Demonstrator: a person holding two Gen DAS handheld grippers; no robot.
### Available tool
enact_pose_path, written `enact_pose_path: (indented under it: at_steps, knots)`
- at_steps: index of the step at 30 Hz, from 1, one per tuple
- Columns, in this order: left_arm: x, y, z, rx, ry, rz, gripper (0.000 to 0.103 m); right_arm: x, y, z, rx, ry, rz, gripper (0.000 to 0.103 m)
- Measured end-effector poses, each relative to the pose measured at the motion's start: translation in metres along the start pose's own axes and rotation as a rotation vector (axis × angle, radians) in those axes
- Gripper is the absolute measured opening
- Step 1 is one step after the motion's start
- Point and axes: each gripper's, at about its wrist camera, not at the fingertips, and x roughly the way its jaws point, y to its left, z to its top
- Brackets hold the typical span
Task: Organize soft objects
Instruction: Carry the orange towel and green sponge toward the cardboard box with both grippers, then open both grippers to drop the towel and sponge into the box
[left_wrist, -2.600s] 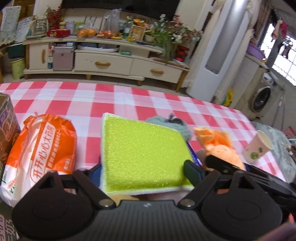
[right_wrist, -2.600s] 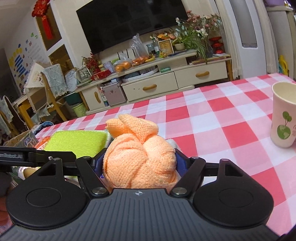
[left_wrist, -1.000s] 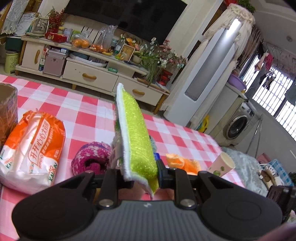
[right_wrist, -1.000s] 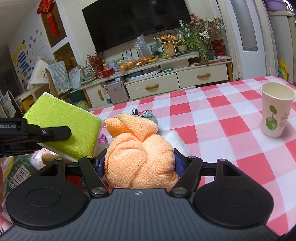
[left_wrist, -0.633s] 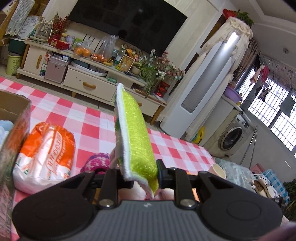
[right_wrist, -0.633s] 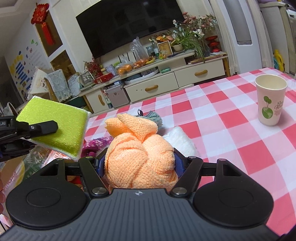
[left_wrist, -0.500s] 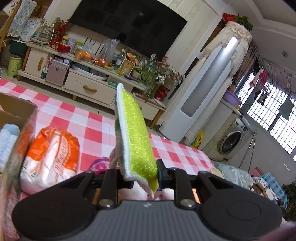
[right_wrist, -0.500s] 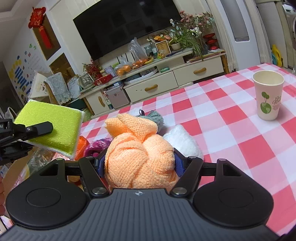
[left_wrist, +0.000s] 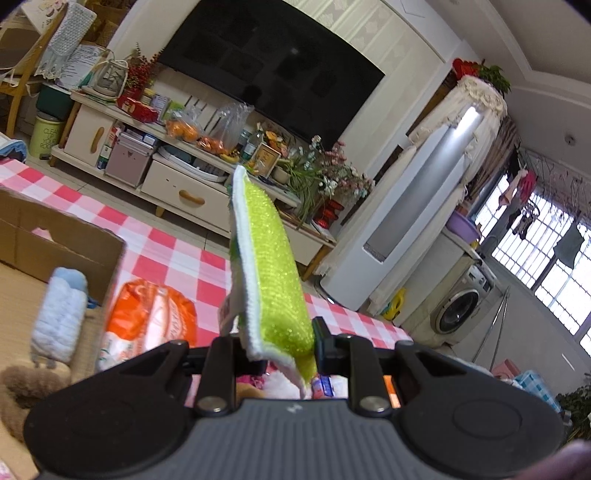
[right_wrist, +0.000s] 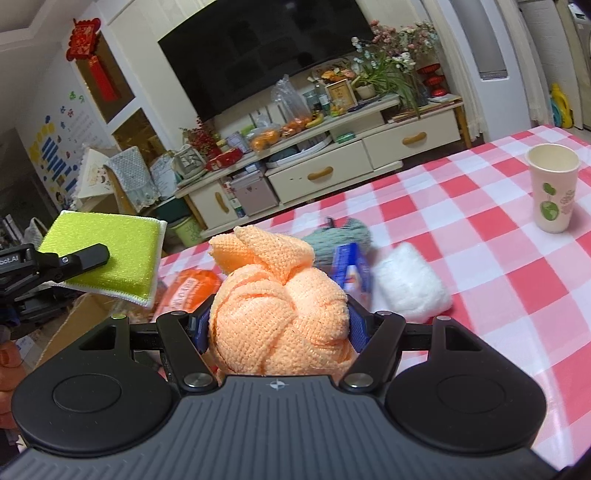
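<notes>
My left gripper is shut on a lime-green sponge with a white backing and holds it upright, high above the table. The sponge and the left gripper also show at the left of the right wrist view. My right gripper is shut on a knotted orange cloth, raised above the checked table. An open cardboard box at the lower left holds a light blue towel roll and a brown plush thing.
On the red-and-white checked table lie an orange packet, a grey-green knit item, a white fluffy cloth and a blue-and-white pack. A paper cup stands at the far right.
Both grippers have lifted and moved left with their loads. The sponge went from flat to upright. The cardboard box with the blue towel has come into the left wrist view.
</notes>
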Motion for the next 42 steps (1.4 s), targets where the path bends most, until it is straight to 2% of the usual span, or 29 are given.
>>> enact_pose_path:
  at_steps: [12, 22, 29, 34, 37, 38, 39, 40, 42]
  knots:
    - [-0.041, 0.037, 0.019, -0.082, -0.097, 0.045, 0.021, 0.012, 0.060, 0.006, -0.058, 0.032, 0.138, 0.085]
    - [-0.075, 0.080, 0.030, -0.141, -0.186, 0.172, 0.021, 0.028, 0.131, -0.001, -0.158, 0.079, 0.286, 0.086]
    - [-0.080, 0.099, 0.034, -0.139, -0.191, 0.262, 0.021, 0.040, 0.168, -0.023, -0.211, 0.144, 0.353, 0.086]
    - [-0.079, 0.112, 0.036, -0.140, -0.168, 0.299, 0.021, 0.037, 0.183, -0.038, -0.260, 0.165, 0.361, 0.087]
    - [-0.078, 0.119, 0.037, -0.134, -0.157, 0.328, 0.022, 0.043, 0.190, -0.042, -0.293, 0.179, 0.365, 0.091]
    - [-0.078, 0.121, 0.037, -0.138, -0.153, 0.338, 0.025, 0.043, 0.192, -0.044, -0.308, 0.180, 0.361, 0.095]
    - [-0.077, 0.122, 0.037, -0.143, -0.147, 0.348, 0.033, 0.043, 0.192, -0.045, -0.321, 0.178, 0.354, 0.103]
    - [-0.077, 0.123, 0.037, -0.146, -0.140, 0.363, 0.038, 0.041, 0.193, -0.047, -0.335, 0.175, 0.347, 0.101]
    - [-0.077, 0.124, 0.037, -0.147, -0.137, 0.392, 0.059, 0.036, 0.191, -0.049, -0.350, 0.173, 0.342, 0.101]
